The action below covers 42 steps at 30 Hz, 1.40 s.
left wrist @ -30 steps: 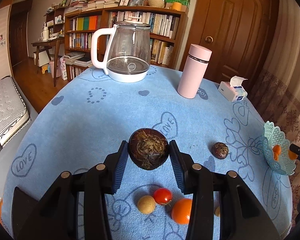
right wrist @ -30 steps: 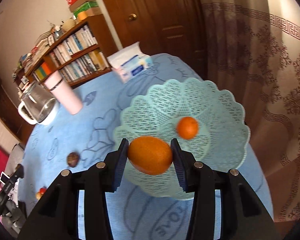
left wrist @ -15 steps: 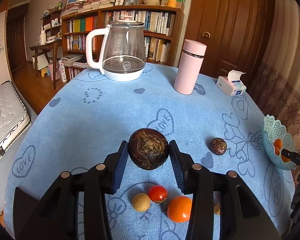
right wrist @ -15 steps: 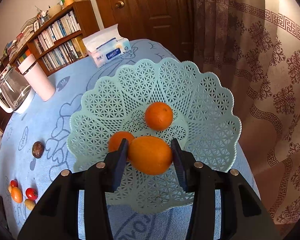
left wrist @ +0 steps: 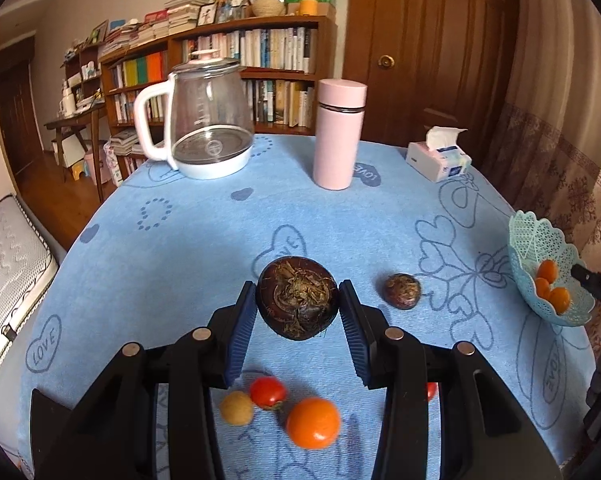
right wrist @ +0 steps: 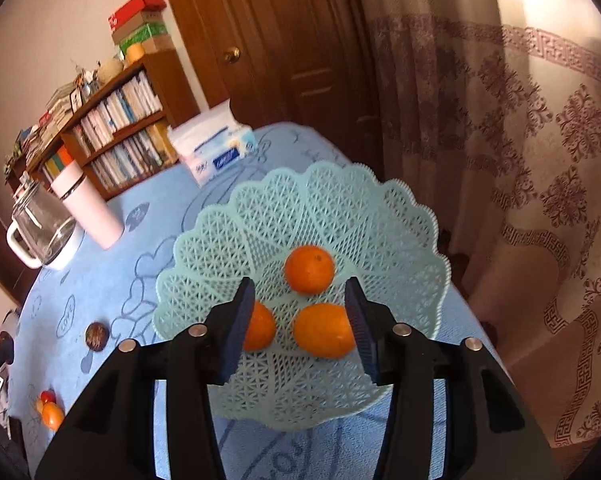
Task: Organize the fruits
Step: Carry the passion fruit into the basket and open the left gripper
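My left gripper (left wrist: 298, 310) is shut on a dark brown round fruit (left wrist: 297, 298) and holds it above the blue tablecloth. A second dark fruit (left wrist: 402, 291) lies on the cloth to its right. Under the gripper lie a red tomato (left wrist: 268, 392), a tan round fruit (left wrist: 236, 407) and an orange (left wrist: 313, 422). The mint lattice basket (right wrist: 260, 208) holds three oranges. My right gripper (right wrist: 300, 322) hangs over it with its jaws opening. One orange (right wrist: 324, 330) rests on the basket floor between them, against the right pad and clear of the left.
A glass kettle (left wrist: 208, 128), a pink flask (left wrist: 339, 134) and a tissue box (left wrist: 438, 158) stand along the far side of the table. The basket (left wrist: 548, 272) sits near the right table edge, close to a patterned curtain (right wrist: 520, 160).
The right gripper came down into the basket and its jaws spread, leaving the orange lying beside the other two. The left gripper shifted sideways over the table, still holding the dark fruit.
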Motion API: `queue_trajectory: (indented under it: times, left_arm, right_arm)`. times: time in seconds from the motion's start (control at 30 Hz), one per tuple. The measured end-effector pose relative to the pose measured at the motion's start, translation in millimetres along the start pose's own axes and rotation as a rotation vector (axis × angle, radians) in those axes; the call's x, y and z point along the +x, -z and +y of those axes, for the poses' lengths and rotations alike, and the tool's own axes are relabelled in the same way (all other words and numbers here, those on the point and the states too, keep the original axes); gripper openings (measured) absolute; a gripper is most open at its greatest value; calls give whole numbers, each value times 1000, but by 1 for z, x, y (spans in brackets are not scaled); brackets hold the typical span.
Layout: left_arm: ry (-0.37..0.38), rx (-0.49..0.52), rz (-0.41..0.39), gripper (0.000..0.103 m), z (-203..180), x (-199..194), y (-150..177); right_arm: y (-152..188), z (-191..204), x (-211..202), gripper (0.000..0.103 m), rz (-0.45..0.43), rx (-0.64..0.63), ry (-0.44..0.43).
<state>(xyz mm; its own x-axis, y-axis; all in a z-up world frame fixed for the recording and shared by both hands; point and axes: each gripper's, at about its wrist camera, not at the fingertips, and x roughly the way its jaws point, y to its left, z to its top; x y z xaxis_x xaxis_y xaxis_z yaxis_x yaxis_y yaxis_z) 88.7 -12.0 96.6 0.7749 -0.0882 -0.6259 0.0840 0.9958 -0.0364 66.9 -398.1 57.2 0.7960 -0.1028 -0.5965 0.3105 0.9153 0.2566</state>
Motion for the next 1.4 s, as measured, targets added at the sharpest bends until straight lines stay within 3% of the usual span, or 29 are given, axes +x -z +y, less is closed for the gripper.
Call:
queue_trajectory:
  times: [0.17, 0.4, 0.9, 1.33, 1.4]
  left_arm:
    - [59, 54, 5, 43, -31, 1, -4]
    - [177, 81, 58, 43, -66, 12, -8]
    - [306, 280, 47, 43, -185, 42, -21]
    - [381, 337, 79, 43, -238, 80, -22]
    - [381, 338, 78, 50, -240, 82, -22]
  right_arm:
    - [1, -5, -13, 56, -136, -1, 64]
    - [0, -13, -25, 57, -230, 12, 85]
    - [3, -30, -24, 61, -238, 106, 97]
    - [4, -34, -22, 65, -236, 124, 89]
    - [5, -33, -22, 65, -236, 119, 86]
